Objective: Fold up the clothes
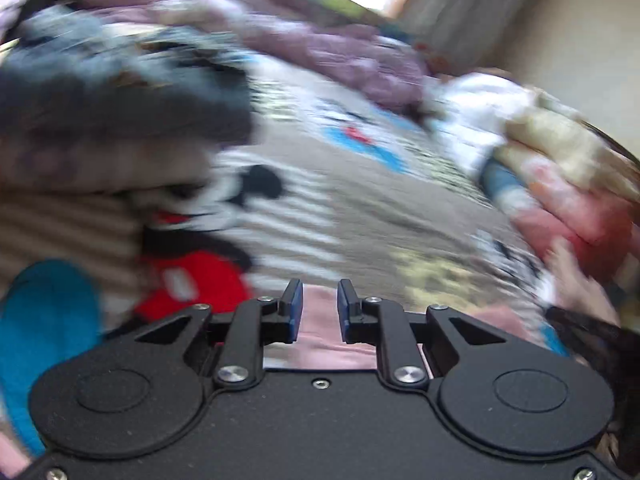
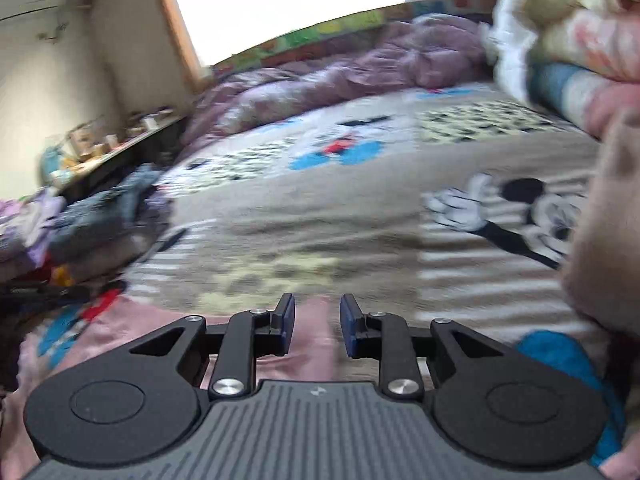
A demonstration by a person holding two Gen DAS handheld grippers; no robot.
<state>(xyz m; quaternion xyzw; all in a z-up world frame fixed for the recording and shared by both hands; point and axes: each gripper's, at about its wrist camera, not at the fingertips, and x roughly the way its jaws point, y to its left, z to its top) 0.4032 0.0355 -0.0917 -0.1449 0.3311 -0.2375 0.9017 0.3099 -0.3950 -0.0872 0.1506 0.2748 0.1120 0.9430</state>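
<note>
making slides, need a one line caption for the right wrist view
Right gripper, jaws apart, above pink cloth on a cartoon-print bedspread, motion-blurred.

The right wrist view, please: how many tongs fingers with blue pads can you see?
2: the left blue-padded finger and the right one, apart over pink cloth.

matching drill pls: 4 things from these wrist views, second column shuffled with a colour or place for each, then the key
1. crumpled quilt
2. pink cloth
3. heap of dark clothes
4. stacked laundry

A. between the left gripper's fingers' line, near edge
B. right view's upper right
C. purple, far side of bed
D. left edge of bed, right view

Pairs: 1-C, 2-A, 3-D, 4-B
</note>
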